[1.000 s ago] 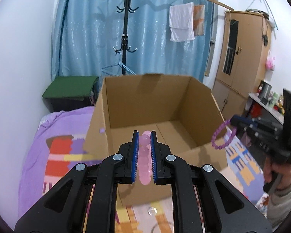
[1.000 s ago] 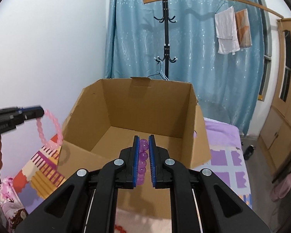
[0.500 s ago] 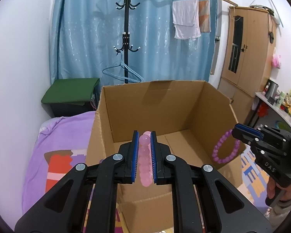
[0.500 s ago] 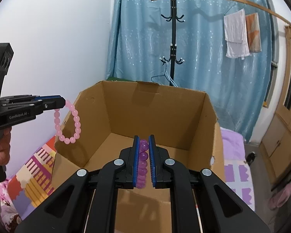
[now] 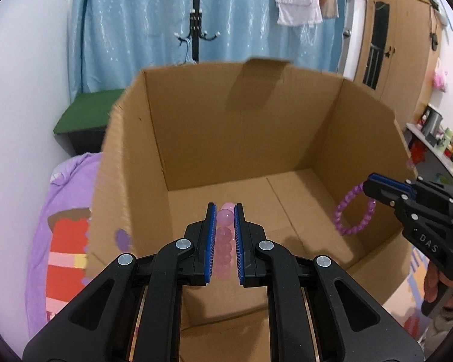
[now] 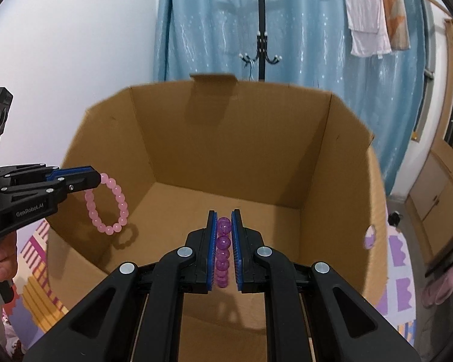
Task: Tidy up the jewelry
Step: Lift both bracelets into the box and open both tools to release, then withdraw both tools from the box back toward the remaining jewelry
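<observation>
Both grippers were over the open cardboard box [image 5: 362,138], each clamped on a bead bracelet. Left gripper [image 5: 225,220] pinched the pink bracelet [image 6: 107,203] by a few beads at its top; the loop hung free below the fingertips, just inside the box's left wall, clear of the floor. Right gripper [image 6: 224,232] gripped the purple bracelet [image 5: 351,208] the same way, loop dangling inside the right wall, also off the bottom.

Handling guess: light, round smooth beads, probably on elastic cord, so the loop was floppy and swung, and beads could slip or roll between flat pads. Taking it across two or three beads, as here, looked right; hard squeezing might stress the cord. A short drop onto cardboard seemed low risk.

Pose: both tools held roughly level, pointing toward the far wall of the box, side by side but well apart. A hand [image 6: 0,256] showed on the left tool's handle.
</observation>
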The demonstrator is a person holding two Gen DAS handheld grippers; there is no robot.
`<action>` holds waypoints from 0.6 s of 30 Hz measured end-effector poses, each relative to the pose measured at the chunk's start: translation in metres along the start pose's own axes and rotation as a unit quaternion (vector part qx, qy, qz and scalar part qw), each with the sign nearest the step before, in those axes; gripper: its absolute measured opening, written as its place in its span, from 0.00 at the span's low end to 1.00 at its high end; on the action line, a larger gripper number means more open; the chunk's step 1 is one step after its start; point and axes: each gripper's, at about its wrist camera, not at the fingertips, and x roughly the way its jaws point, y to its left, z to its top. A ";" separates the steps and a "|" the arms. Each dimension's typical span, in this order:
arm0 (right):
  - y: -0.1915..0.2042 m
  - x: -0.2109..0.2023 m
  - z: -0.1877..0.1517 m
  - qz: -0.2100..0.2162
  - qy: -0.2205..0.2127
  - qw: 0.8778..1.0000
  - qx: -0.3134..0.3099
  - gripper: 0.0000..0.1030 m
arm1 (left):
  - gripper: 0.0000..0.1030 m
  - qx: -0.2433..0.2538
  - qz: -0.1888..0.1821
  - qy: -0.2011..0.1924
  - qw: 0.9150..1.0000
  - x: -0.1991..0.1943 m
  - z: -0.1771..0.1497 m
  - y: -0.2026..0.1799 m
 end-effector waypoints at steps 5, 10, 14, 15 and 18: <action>-0.005 0.015 -0.007 -0.004 0.019 1.000 0.006 0.10 | 0.11 0.006 -0.005 0.017 1.000 0.021 -0.007 -0.003; -0.008 0.013 -0.009 -0.004 0.014 1.000 0.012 0.29 | 0.19 0.010 -0.006 0.014 1.000 0.023 -0.008 -0.006; -0.009 0.001 -0.003 0.003 0.004 1.000 0.019 0.35 | 0.39 0.015 -0.017 0.005 1.000 0.010 -0.009 -0.011; -0.007 -0.004 -0.001 0.005 0.000 1.000 0.019 0.36 | 0.49 0.017 -0.014 0.001 1.000 0.005 -0.008 -0.013; -0.004 -0.026 0.004 0.025 -0.010 0.999 0.029 0.43 | 0.56 0.017 -0.016 -0.012 1.000 -0.011 -0.009 -0.017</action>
